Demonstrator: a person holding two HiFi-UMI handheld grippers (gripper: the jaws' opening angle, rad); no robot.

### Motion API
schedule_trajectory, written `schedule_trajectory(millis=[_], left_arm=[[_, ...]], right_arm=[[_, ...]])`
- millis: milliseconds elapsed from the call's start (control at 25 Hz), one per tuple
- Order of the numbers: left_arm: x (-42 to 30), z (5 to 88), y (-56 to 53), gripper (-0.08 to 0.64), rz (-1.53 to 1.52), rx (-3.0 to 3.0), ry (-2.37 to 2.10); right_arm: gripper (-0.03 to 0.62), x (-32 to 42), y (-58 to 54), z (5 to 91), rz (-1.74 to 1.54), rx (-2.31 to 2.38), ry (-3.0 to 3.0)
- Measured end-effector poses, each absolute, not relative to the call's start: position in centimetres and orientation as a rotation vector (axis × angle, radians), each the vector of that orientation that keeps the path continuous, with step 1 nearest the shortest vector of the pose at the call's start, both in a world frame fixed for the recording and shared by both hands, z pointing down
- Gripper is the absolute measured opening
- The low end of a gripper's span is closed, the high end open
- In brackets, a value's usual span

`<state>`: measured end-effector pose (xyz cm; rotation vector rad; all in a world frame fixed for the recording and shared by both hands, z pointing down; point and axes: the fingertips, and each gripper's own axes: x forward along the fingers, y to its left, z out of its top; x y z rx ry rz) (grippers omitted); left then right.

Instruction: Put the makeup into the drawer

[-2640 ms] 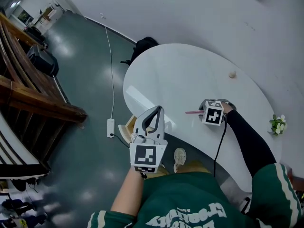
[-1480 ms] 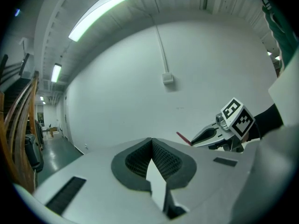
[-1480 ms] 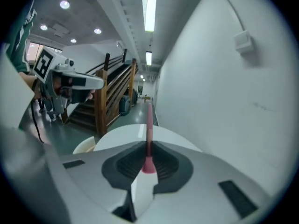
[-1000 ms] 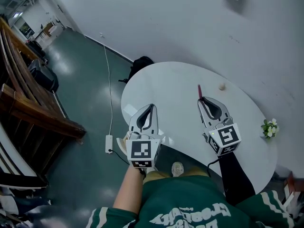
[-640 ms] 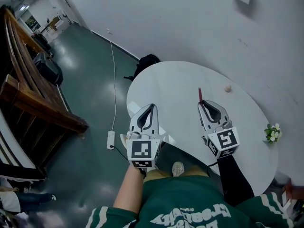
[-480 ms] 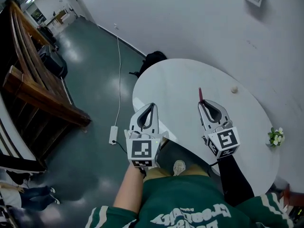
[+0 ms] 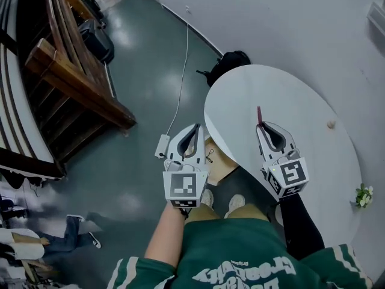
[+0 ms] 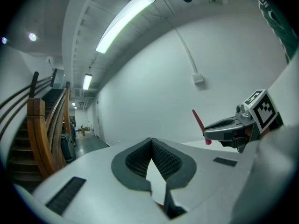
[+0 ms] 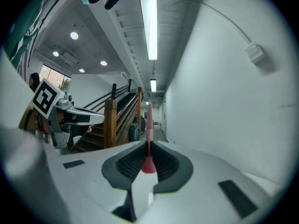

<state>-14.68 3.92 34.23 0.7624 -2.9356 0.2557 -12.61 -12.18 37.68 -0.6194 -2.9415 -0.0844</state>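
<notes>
- right gripper (image 7: 260, 125) — fingers clenched on a slim pink makeup stick (image 7: 259, 114). Only its lower end is pinched. The rest pokes out past the fingertips, over the glossy white oval table (image 7: 301, 95).
- left gripper (image 7: 195, 127) — fingers closed together with nothing between them. It hangs just off the table edge, above the grey-green floor (image 7: 138, 101).
- The drawer is in no view, so I judge the makeup stick has a carry ahead of it.
- Risk 1: a thin, smooth stick held in a tip pinch can pivot or slide out on a quick swing. If it drops to the table or floor, it probably rolls.
- Risk 2: the long free end leads. If it meets the drawer front or rim first, it could be levered out of the fingers.
- Risk 3: if the drawer is closed, the left gripper has to open it. Its fingers must spread first, and a jerky pull could shake the right-hand grip.
- Risk 4: the brown wooden staircase (image 7: 72, 83) and the white cable (image 7: 180, 83) on the floor lie to the left — something to clip or trip on if the path goes that way.
</notes>
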Motion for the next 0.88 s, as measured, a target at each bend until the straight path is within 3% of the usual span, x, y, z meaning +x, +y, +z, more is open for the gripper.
schedule_trajectory(millis=[520,880], left_arm=[[-16.2,34.8,12.7,-0.001,0.324,0.615,-2.930],[-16.0,38.1,13.7,-0.001,0.338,0.657,-2.882]], right_arm=[[0.049,-15.0,-3.0,39.9,-0.025,-0.743,-2.863],[0.049,-13.4,2.0,51.1,-0.132,-0.850,-2.487]])
